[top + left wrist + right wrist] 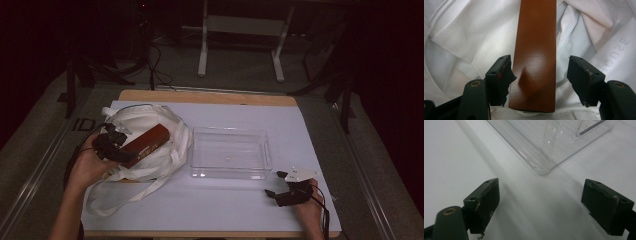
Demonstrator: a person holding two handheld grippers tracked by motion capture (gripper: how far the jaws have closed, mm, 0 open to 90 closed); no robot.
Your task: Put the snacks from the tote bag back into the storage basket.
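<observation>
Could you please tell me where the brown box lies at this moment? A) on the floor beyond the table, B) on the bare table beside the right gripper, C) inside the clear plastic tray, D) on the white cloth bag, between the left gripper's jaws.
D: the brown box rests on the white cloth bag, with the left gripper straddling its near end; the clear tray holds nothing.

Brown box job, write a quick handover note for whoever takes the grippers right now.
Left gripper: jaws straddle the brown box; one pad is at its edge, the other stands clear, so no firm grip.
Right gripper: open, holding nothing, resting near a corner of the clear tray.
Box lies on the white tote bag, left of the tray.
Done: box is out on top of the bag.
Left, probably: grip it and move it into the tray, which holds nothing.
</observation>
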